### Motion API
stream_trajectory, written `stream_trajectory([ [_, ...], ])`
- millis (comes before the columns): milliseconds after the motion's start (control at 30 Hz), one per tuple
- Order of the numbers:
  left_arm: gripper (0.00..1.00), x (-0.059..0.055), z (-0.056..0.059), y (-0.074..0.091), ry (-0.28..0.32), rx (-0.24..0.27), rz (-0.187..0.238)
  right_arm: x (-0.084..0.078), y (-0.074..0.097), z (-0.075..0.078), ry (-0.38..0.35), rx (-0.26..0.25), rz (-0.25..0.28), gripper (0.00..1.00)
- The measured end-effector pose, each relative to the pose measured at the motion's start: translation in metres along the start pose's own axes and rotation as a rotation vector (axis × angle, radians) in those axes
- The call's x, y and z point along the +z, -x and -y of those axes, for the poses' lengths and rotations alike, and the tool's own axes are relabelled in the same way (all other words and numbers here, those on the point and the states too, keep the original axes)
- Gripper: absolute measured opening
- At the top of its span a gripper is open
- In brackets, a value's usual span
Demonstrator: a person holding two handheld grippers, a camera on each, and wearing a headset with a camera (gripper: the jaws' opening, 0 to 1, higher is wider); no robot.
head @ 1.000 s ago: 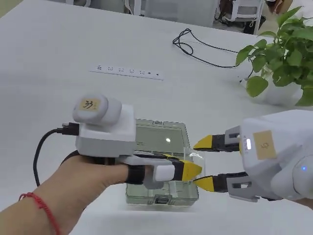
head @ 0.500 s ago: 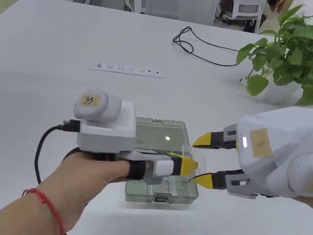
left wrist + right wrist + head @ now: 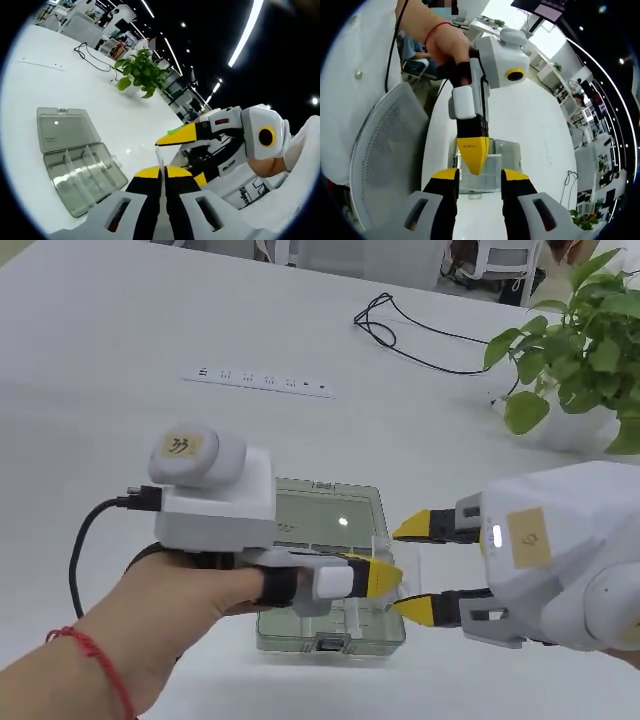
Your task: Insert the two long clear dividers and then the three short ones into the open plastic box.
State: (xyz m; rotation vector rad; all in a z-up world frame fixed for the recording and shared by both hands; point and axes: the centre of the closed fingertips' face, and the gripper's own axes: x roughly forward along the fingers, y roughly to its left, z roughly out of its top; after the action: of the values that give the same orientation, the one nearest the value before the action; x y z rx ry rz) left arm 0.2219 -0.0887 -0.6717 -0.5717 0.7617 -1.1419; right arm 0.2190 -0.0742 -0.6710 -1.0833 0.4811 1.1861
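1. Head view: the left gripper [image 3: 385,577] is held over the open plastic box [image 3: 330,512], its yellow tips drawn together above the box's right edge. The right gripper [image 3: 402,571] is set just right of the box, its jaws spread wide. One jaw lies on each side of the left gripper's tips, and nothing is gripped between them.
2. Left gripper view: the left gripper [image 3: 162,175] is seen with its jaws pressed almost shut on the thin edge of a clear divider [image 3: 159,159]. The box [image 3: 62,129] lies well to the left, lid laid flat, and fitted dividers [image 3: 82,172] are seen standing upright in its base. The right gripper [image 3: 180,157] is seen beyond the tips, its jaws parted.
3. Right gripper view: the right gripper [image 3: 480,175] is shown with its jaws wide apart and empty. The closed tip of the left gripper [image 3: 472,160] hangs between them, in front of the box [image 3: 507,150].
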Motion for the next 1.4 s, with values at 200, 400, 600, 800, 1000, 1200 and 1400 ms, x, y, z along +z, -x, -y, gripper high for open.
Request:
stream_trajectory([
  [200,0.00,-0.003,0.002,0.003,-0.057,0.001,-0.012,0.006,0.008,0.005,-0.059,0.014,0.039,0.35],
  [400,0.00,-0.008,0.003,0.005,-0.259,-0.024,-0.038,0.007,0.022,0.013,-0.186,0.083,0.121,0.33],
  [600,0.00,-0.018,0.005,0.007,-0.433,-0.046,-0.068,0.011,0.030,0.006,-0.259,0.239,0.169,0.27],
  [800,0.00,-0.025,0.013,0.011,-0.566,-0.095,-0.083,0.013,0.030,-0.003,-0.274,0.363,0.184,0.21],
  [1000,0.00,-0.028,0.018,0.013,-0.631,-0.133,-0.087,0.016,0.029,-0.016,-0.274,0.491,0.192,0.16],
  [1200,0.00,-0.030,0.024,0.012,-0.665,-0.161,-0.090,0.015,0.026,-0.026,-0.270,0.560,0.169,0.10],
  [1400,0.00,-0.028,0.028,0.012,-0.678,-0.175,-0.071,0.017,0.025,-0.032,-0.265,0.582,0.164,0.07],
])
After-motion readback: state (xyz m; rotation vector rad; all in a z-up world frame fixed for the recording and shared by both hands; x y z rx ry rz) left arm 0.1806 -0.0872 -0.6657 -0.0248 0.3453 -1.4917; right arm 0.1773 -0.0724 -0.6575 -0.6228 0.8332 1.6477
